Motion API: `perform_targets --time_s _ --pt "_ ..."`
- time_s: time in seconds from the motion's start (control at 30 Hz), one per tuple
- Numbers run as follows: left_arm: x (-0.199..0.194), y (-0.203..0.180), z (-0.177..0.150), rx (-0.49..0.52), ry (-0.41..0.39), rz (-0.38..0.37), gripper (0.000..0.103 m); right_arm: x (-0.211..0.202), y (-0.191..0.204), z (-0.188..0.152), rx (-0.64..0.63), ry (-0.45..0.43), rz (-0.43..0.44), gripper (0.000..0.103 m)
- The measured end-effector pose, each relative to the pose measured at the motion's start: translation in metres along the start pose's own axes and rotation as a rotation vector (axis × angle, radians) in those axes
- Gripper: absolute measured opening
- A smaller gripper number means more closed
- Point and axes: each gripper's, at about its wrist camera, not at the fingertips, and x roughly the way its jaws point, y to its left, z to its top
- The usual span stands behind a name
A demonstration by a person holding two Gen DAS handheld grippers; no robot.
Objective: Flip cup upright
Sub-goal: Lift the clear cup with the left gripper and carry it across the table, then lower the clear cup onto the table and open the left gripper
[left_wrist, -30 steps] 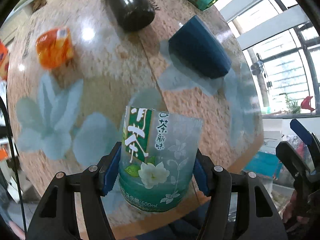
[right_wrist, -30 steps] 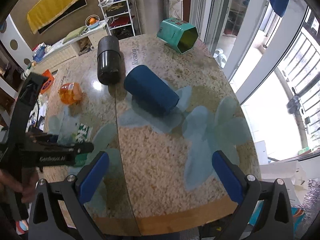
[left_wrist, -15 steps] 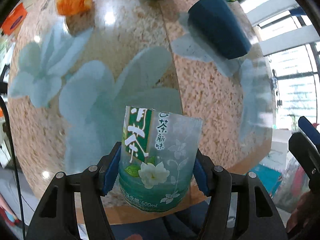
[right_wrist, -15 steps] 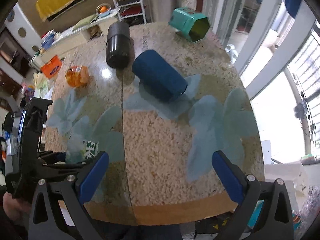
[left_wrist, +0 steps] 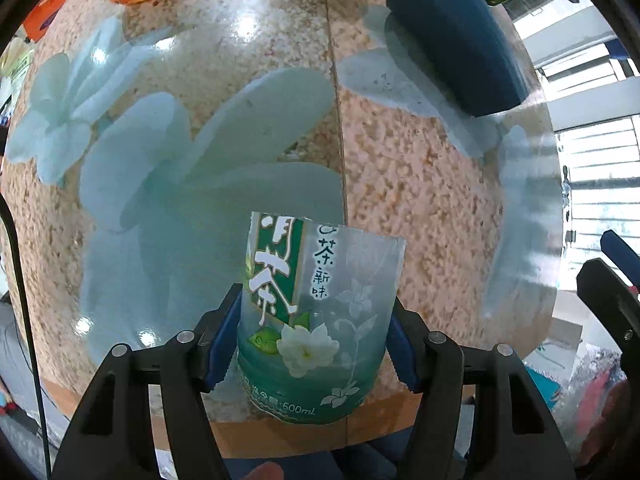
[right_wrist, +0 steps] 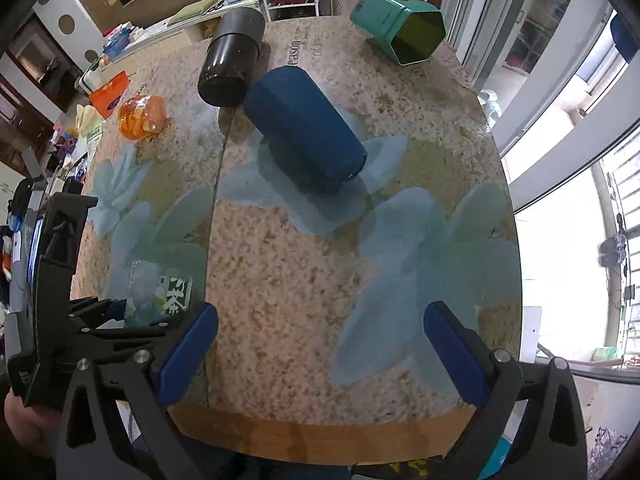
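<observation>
My left gripper [left_wrist: 316, 340] is shut on a clear cut-bottle cup [left_wrist: 320, 320] with a green tea label, held over the near left part of the round table; it also shows in the right wrist view [right_wrist: 160, 292]. A dark blue cup [right_wrist: 304, 136] lies on its side mid-table, also in the left wrist view [left_wrist: 460, 40]. My right gripper [right_wrist: 320, 352] is open and empty above the near table edge.
A black cylinder [right_wrist: 232, 64], a teal hexagonal tin [right_wrist: 400, 24] and an orange packet [right_wrist: 142, 116] lie toward the far side. The table [right_wrist: 320, 280] has a speckled top with pale flower prints. Windows stand at the right, shelves behind.
My left gripper with the clear cup has pulled back toward the near table edge and tilted down; far objects slid up in its view. The right gripper has moved closer to the table.
</observation>
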Motion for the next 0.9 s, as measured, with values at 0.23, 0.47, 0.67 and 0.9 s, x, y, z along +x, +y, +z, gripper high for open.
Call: perform_targets --time_s 0.23,0.47,0.67,0.9 --pt "0.000 0.006 0.008 -0.024 -0.006 0.026 0.069 0.005 -0.006 0.001 -0.011 0.008 0.016 0.103" --pt "0.009 0.009 0.009 -0.022 0.014 0.020 0.097 0.006 -0.007 0.003 -0.015 0.007 0.023 0.103" --pt "0.008 0.018 0.000 -0.015 0.031 0.013 0.103 0.006 -0.009 0.001 -0.007 0.008 0.029 0.103" --pt "-0.032 0.024 -0.009 0.047 0.000 -0.001 0.103 -0.003 -0.011 -0.002 0.025 -0.001 0.034 0.103"
